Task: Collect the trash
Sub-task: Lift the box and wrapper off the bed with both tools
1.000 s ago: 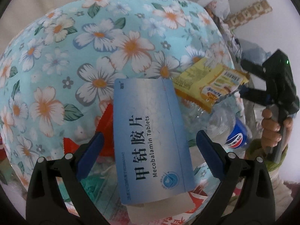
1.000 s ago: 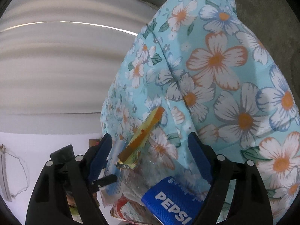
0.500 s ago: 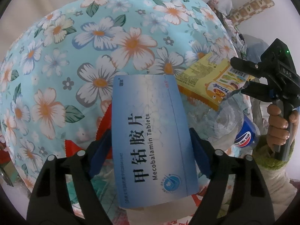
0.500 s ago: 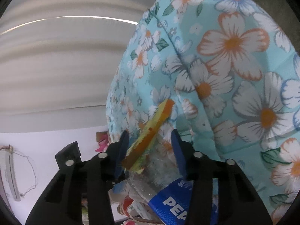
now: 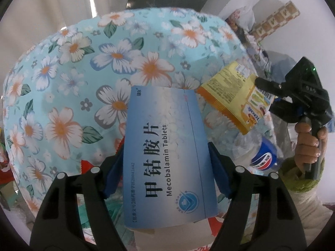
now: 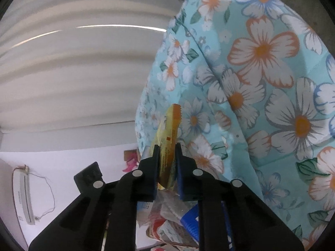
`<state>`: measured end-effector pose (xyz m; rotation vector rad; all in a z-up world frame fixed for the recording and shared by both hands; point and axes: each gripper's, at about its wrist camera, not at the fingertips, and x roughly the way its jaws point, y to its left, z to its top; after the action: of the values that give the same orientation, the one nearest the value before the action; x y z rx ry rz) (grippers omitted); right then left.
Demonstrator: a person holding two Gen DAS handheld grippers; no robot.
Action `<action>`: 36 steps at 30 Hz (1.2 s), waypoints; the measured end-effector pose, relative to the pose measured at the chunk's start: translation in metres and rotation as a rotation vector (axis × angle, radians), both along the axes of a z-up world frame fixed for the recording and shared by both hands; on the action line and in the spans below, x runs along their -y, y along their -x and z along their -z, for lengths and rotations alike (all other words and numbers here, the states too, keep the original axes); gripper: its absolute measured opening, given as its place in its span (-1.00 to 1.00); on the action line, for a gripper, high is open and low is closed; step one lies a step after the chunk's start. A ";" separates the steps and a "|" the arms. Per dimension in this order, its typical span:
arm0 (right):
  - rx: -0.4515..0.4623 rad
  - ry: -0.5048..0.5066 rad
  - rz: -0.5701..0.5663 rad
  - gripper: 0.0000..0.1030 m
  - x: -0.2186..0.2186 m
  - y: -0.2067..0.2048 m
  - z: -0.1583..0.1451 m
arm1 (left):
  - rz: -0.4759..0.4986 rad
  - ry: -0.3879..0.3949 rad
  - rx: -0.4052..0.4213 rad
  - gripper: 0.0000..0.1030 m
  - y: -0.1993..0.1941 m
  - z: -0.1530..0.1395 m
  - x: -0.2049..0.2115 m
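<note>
Our left gripper (image 5: 167, 159) has its jaws clamped on the sides of a blue tablet box (image 5: 167, 156), which stands lengthwise between the blue pads (image 5: 217, 173) and blocks most of what lies beyond. Behind it spreads the floral cloth (image 5: 83, 79), turquoise with white and orange flowers, filling the upper and left part of the left wrist view.

To the right, our right gripper (image 6: 167, 148) has its jaws pressed together on a yellow wrapper (image 5: 234, 96), gripped by one end; from the right wrist we see the wrapper edge-on, poking up past the fingertips against the cloth. In the left wrist view the right hand (image 5: 309, 144) grips the handle at the frame's right edge.

Below the wrapper lies a clear crushed Pepsi bottle (image 5: 263, 156) with a blue label, just beside the box. Red scraps (image 5: 85, 165) show at the box's lower left, and a white sheet (image 5: 173, 236) sits under its near end. More litter (image 6: 167, 228) crowds beneath the right gripper.
</note>
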<state>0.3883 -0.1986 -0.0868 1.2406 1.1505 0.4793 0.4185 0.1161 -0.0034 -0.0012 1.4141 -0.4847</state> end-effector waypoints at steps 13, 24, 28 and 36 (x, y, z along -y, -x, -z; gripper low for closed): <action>0.136 -0.049 0.068 -0.77 0.041 0.052 -0.053 | -0.072 0.156 0.165 0.34 0.026 -0.061 -0.024; 0.248 -0.049 0.176 -0.78 0.057 0.137 -0.087 | -0.037 0.253 0.383 0.34 0.106 -0.120 -0.024; 0.251 -0.047 0.211 -0.78 0.062 0.168 -0.085 | -0.045 0.296 0.385 0.34 0.129 -0.124 -0.027; 0.257 -0.045 0.240 -0.78 0.065 0.205 -0.083 | -0.108 0.367 0.406 0.34 0.175 -0.123 -0.032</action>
<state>0.1829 -0.2636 -0.0043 1.2951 0.7674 0.4694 0.2437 0.1481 0.1193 -0.2606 0.9102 -0.6102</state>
